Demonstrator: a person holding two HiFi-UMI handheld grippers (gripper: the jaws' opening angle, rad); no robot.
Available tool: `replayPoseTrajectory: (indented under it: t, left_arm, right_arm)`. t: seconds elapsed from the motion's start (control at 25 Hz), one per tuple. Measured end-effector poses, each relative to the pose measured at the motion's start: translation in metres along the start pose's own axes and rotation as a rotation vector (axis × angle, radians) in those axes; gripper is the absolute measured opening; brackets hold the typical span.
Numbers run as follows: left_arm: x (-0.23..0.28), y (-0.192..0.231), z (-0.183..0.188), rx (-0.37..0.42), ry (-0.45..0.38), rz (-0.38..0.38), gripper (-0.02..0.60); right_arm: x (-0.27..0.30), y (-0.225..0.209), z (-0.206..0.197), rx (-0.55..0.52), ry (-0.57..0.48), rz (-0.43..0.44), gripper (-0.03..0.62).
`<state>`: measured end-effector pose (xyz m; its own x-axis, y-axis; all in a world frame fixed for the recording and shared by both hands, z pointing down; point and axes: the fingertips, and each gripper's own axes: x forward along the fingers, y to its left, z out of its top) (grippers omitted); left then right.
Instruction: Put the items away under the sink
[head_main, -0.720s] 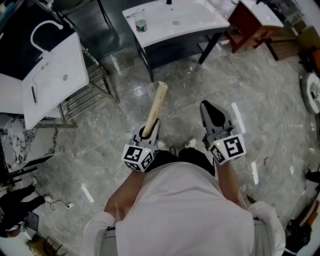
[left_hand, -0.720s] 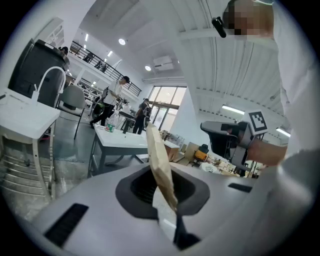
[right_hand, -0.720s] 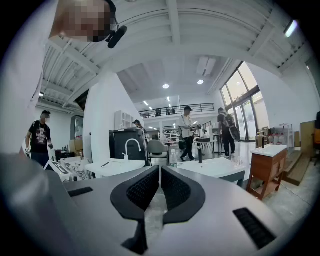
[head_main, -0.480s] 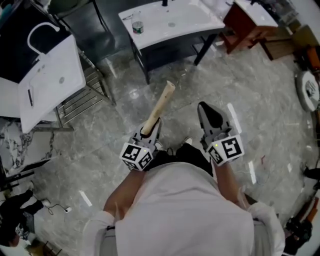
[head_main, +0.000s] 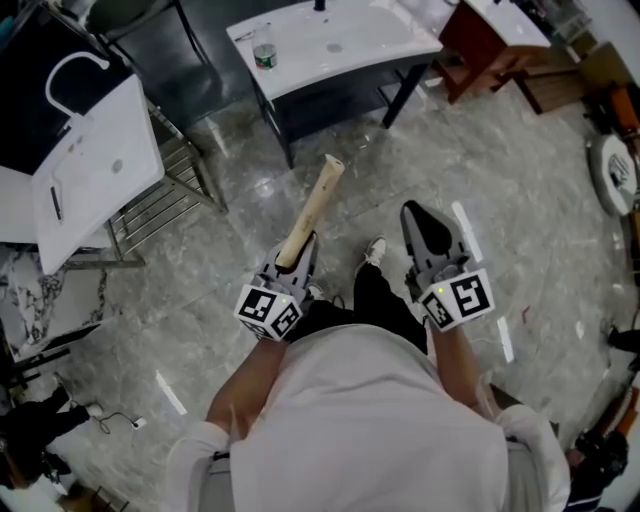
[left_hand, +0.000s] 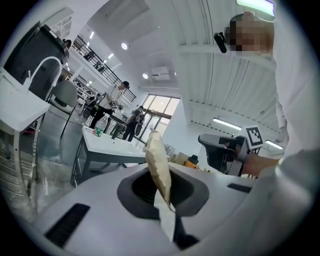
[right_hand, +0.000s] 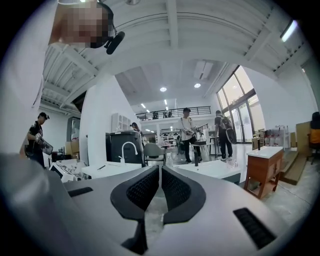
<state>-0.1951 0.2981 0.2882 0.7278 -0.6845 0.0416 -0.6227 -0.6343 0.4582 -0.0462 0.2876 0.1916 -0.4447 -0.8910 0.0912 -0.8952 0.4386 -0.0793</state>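
Observation:
A long beige packet (head_main: 313, 207) sticks up and forward out of my left gripper (head_main: 297, 256), which is shut on its lower end. In the left gripper view the packet (left_hand: 158, 167) stands edge-on between the jaws of the left gripper (left_hand: 162, 192). My right gripper (head_main: 424, 220) is held level beside it, about a hand's width to the right. Its jaws are shut with nothing between them, as the right gripper view also shows (right_hand: 160, 172). Both grippers hang over the marble floor, short of the white sink table (head_main: 345, 45) ahead.
A small bottle (head_main: 263, 50) stands on the white sink table's left end. At the left is another white sink top (head_main: 95, 165) with a curved faucet and a metal rack (head_main: 170, 200) under it. A wooden cabinet (head_main: 490, 45) stands at the back right. Other people show far off.
The sink table has drawn slightly nearer and leftward in view. The person's foot has stepped forward between the grippers. The left gripper still grips the packet; the right stays shut.

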Motion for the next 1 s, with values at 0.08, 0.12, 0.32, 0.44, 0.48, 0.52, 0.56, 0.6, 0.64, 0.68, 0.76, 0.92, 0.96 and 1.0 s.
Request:
replayPoseTrajectory:
  t: [0.08, 0.12, 0.32, 0.44, 0.48, 0.52, 0.56, 0.6, 0.64, 0.68, 0.76, 0.92, 0.96, 1.0]
  left_arm:
    - [0.008, -0.002, 0.003, 0.007, -0.002, -0.001, 0.002]
    - [0.013, -0.001, 0.003, 0.010, -0.006, -0.001, 0.002]
    - [0.045, 0.000, 0.013, 0.018, -0.014, 0.019, 0.002]
    - [0.071, -0.001, 0.021, 0.022, -0.031, 0.031, 0.002]
    - [0.080, -0.001, 0.024, 0.026, -0.038, 0.033, 0.002]
    - [0.089, 0.001, 0.026, 0.031, -0.043, 0.035, 0.002]
    - [0.099, 0.003, 0.027, 0.037, -0.047, 0.036, 0.002]
    - [0.110, 0.006, 0.028, 0.038, -0.050, 0.039, 0.002]
    - [0.121, 0.008, 0.029, 0.035, -0.052, 0.046, 0.002]
    - [0.133, 0.010, 0.031, 0.029, -0.052, 0.054, 0.002]
    - [0.157, 0.013, 0.034, 0.022, -0.057, 0.067, 0.002]
    - [0.201, 0.020, 0.040, 0.012, -0.073, 0.092, 0.002]
    - [0.211, 0.023, 0.041, 0.012, -0.076, 0.102, 0.002]
    - [0.220, 0.025, 0.042, 0.012, -0.079, 0.114, 0.002]
  right_arm:
    - [0.001, -0.011, 0.001, 0.017, -0.007, 0.001, 0.043]
    - [0.003, -0.018, 0.000, 0.022, -0.008, -0.001, 0.043]
    - [0.011, -0.056, -0.001, 0.043, -0.013, -0.005, 0.043]
    - [0.022, -0.087, 0.004, 0.042, -0.023, -0.004, 0.043]
    - [0.027, -0.098, 0.007, 0.040, -0.027, -0.001, 0.044]
    - [0.032, -0.108, 0.010, 0.038, -0.031, 0.003, 0.043]
    - [0.039, -0.118, 0.012, 0.035, -0.032, 0.009, 0.044]
    - [0.045, -0.127, 0.015, 0.030, -0.031, 0.016, 0.044]
    - [0.052, -0.138, 0.017, 0.025, -0.029, 0.023, 0.043]
    - [0.059, -0.149, 0.020, 0.020, -0.027, 0.031, 0.043]
    - [0.073, -0.172, 0.026, 0.011, -0.026, 0.044, 0.044]
    - [0.097, -0.213, 0.034, 0.005, -0.026, 0.078, 0.043]
    - [0.103, -0.222, 0.034, 0.004, -0.022, 0.090, 0.044]
    - [0.109, -0.230, 0.034, 0.003, -0.019, 0.102, 0.044]
